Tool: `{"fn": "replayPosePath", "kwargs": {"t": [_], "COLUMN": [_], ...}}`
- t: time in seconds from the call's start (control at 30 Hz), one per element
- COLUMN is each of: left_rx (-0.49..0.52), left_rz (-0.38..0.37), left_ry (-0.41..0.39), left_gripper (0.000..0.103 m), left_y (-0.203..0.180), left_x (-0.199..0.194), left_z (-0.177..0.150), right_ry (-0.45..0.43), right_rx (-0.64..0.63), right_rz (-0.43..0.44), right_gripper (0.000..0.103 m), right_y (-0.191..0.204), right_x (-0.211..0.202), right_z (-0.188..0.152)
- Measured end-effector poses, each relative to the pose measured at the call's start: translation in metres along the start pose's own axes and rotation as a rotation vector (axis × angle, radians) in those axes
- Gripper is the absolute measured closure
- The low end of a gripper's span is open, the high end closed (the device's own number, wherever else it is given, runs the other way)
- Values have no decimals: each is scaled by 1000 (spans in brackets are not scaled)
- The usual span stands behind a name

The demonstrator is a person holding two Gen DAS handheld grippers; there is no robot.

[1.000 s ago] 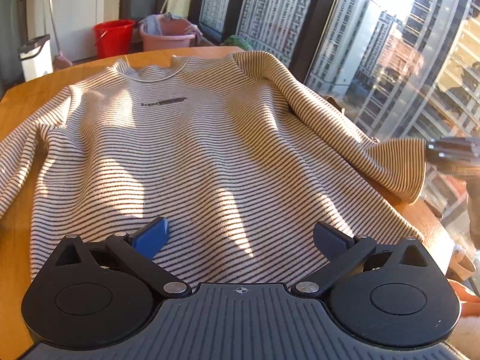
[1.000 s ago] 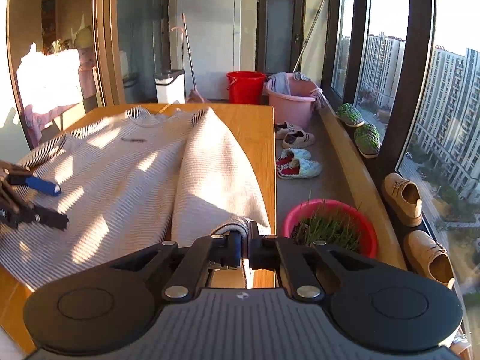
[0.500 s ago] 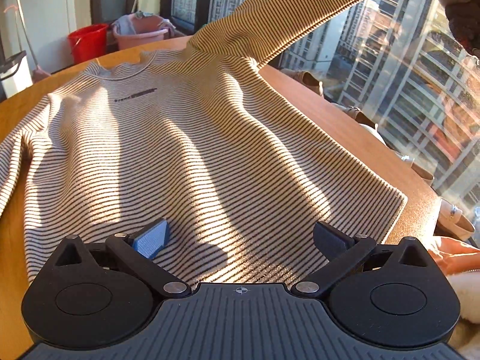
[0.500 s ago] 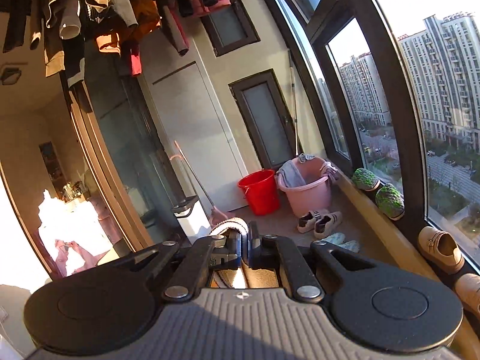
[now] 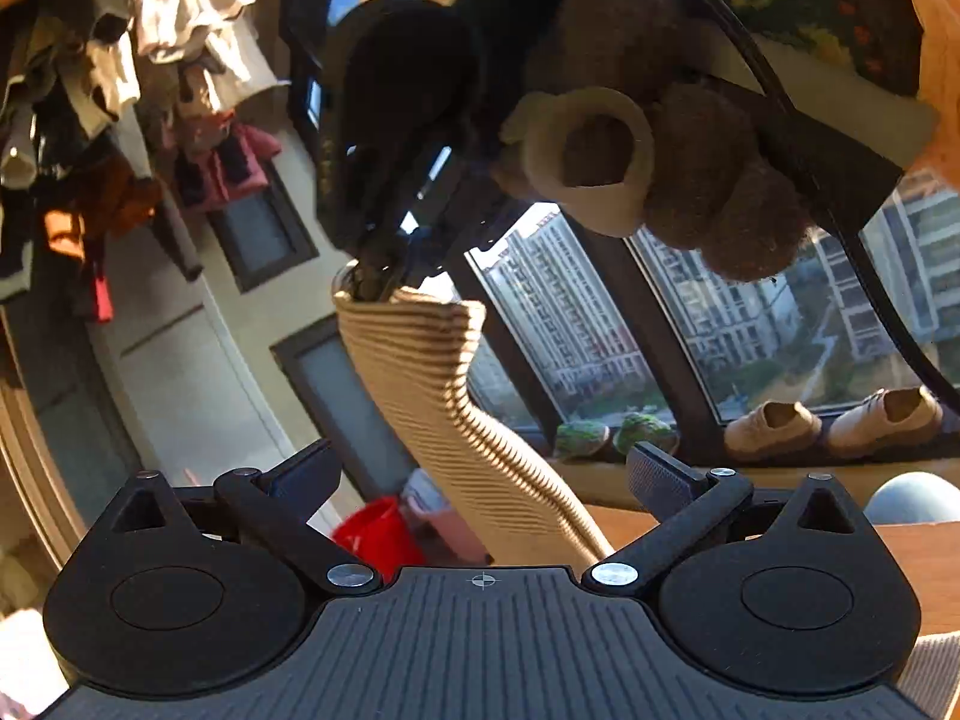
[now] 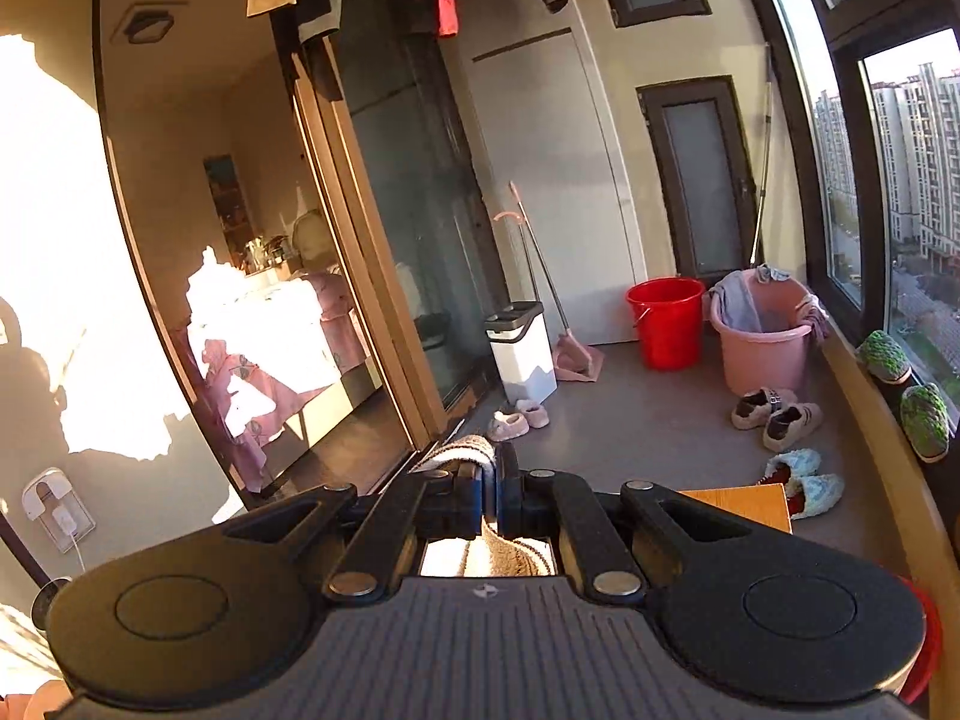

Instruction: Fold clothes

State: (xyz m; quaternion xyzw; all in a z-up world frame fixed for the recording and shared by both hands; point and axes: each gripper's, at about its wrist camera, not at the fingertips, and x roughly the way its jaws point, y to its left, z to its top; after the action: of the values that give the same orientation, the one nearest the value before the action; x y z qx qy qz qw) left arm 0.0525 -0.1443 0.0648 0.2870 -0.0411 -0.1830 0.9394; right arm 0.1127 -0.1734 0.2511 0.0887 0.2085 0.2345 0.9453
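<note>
Right hand-held gripper [image 6: 491,483] clamped on striped sleeve [image 5: 474,420], raised toward 12 o'clock for fold-over. Left hand-held gripper [image 5: 480,477] held wide, empty, sleeve between fingers untouched.

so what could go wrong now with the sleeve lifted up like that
1. The right hand-held gripper pinches only the cuff edge of the striped sleeve; the fabric could slip out as it is swung over.
2. The left hand-held gripper is open, holds nothing and points upward, so nothing visibly pins the sweater; pulling the sleeve may drag it across the table and spoil the fold.
</note>
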Motion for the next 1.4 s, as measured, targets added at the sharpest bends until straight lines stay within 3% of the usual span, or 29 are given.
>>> {"fn": "replayPosePath", "kwargs": {"t": [0.07, 0.1, 0.2, 0.3, 0.57, 0.67, 0.73, 0.8, 0.87, 0.93, 1.03, 1.07, 1.27, 1.4], "left_rx": [-27, -40, -127, -218, -307, -401, -463, -506, -507, -497, -501, -518, -655, -690], "left_rz": [8, 12, -36, -102, -122, -132, -152, -172, -179, -170, -157, -151, -105, -135], "left_ry": [5, 8, 43, 81, 109, 139, 161, 184, 207, 232, 278, 290, 335, 324], "left_gripper": [0, 5, 55, 82, 91, 91, 91, 91, 91, 91, 91, 91, 91, 91], "left_y": [4, 6, 24, 47, 75, 105, 122, 134, 136, 136, 136, 140, 171, 176], "left_x": [13, 20, 34, 41, 47, 56, 61, 65, 67, 70, 73, 74, 81, 81], "left_z": [1, 1, 3, 4, 0, -8, -12, -15, -20, -26, -40, -45, -65, -62], "right_ry": [7, 11, 8, 1, -41, -74, -105, -132, -171, -210, -251, -245, -61, 47], "right_rx": [-24, -36, -34, -11, 1, -52, -171, -286, -334, -262, 62, 95, -223, -448], "right_rz": [6, 9, -5, -12, -40, -79, -140, -184, -218, -227, -217, -232, -249, -250], "right_gripper": [99, 99, 99, 99, 98, 77, 59, 49, 45, 41, 32, 32, 35, 35], "right_y": [11, 16, 13, 2, -15, -17, -13, -4, 2, -4, -49, -60, -45, -16], "right_x": [4, 5, 6, 8, 6, 4, 7, 12, 14, 13, 8, 8, 31, 79], "right_z": [1, 1, 0, 0, -3, -16, -37, -61, -79, -85, -73, -72, -117, -153]}}
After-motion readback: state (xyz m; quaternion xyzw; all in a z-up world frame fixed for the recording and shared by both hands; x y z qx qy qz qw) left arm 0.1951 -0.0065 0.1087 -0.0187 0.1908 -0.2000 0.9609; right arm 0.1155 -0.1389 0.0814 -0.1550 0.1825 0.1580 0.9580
